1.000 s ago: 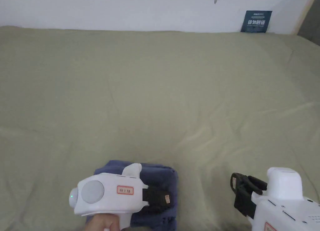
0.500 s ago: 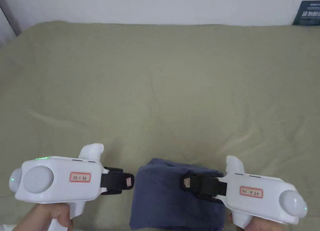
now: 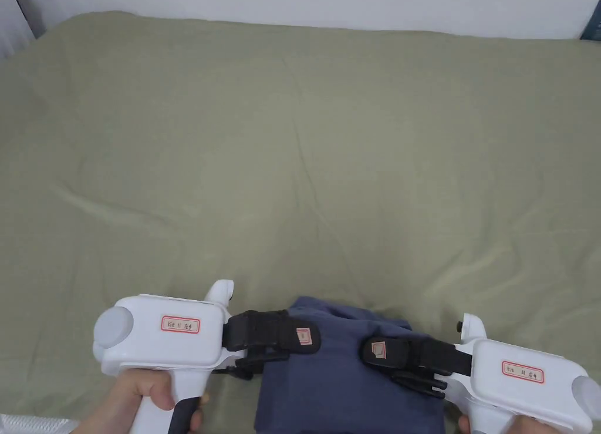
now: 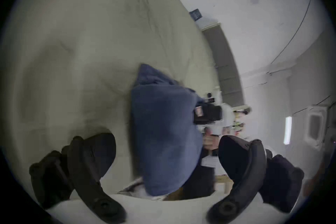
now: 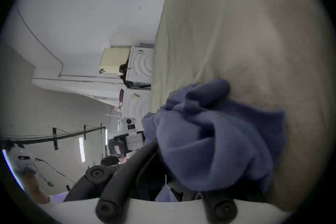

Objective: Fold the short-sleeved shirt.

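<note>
Most of the folding looked done: the soft navy-blue knit shirt lay as a compact, thick bundle at the near edge of the olive-sheeted bed. Left tool stood apart at its side; right tool rested on top, seemingly together.

Shirts: one, a folded blue shirt, at the near edge of the bed
Beds: one, the bed under an olive sheet
Hand-held grippers: two, the left hand-held gripper and the right hand-held gripper
Hands: two, the left hand and the right hand
</note>
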Tool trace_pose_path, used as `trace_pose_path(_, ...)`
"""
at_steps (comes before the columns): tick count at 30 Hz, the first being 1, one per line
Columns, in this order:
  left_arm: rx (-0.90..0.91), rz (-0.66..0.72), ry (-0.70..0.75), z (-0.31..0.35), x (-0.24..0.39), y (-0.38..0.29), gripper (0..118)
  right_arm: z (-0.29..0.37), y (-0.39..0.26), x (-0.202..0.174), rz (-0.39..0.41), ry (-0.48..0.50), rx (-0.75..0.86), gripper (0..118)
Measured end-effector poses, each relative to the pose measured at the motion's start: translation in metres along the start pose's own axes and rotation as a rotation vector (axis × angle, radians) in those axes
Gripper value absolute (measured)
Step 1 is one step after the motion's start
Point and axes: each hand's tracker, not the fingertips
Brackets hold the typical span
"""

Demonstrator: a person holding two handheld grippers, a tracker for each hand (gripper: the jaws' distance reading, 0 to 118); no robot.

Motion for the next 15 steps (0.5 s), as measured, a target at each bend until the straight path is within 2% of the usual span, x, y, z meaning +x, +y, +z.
trace_pose_path(1, -0.009, 0.005, -0.013, -0.005, 0.000, -0.001, 115, 0.000, 0.000, -0.001, -0.001, -0.002, 0.002, 0)
trace_pose_path(2, -0.012, -0.005, 0.038, -0.010, 0.004, -0.002, 115, 0.001, 0.000, -0.001, -0.001, -0.004, 0.002, 0)
trace_pose_path(3, 0.005, -0.053, 0.176, -0.012, 0.006, -0.004, 105, 0.001, -0.001, -0.002, -0.005, -0.008, 0.006, 0)
trace_pose_path(4, -0.001, -0.060, 0.210, -0.013, 0.003, -0.003, 91, 0.000, -0.003, -0.008, -0.002, -0.023, 0.005, 0)
trace_pose_path(5, 0.001, 0.003, 0.114, -0.008, -0.001, -0.003, 69, 0.000, -0.004, -0.014, 0.024, -0.061, 0.002, 0)
trace_pose_path(6, 0.013, 0.033, 0.087, -0.003, 0.002, -0.003, 35, 0.001, -0.007, -0.022, 0.063, -0.085, 0.016, 0)
trace_pose_path(7, 0.019, -0.014, 0.120, 0.002, 0.009, -0.003, 29, 0.002, -0.009, -0.031, 0.092, -0.097, 0.015, 0)
trace_pose_path(8, 0.014, -0.049, 0.131, 0.008, 0.014, -0.001, 29, 0.003, -0.011, -0.039, 0.113, -0.105, 0.008, 0)
trace_pose_path(11, 0.045, -0.075, 0.158, 0.046, 0.029, 0.006, 29, 0.004, -0.018, -0.059, 0.158, -0.052, -0.010, 0)
trace_pose_path(15, 0.122, -0.075, 0.252, 0.130, 0.014, 0.030, 29, -0.001, -0.023, -0.081, 0.226, -0.066, -0.022, 0)
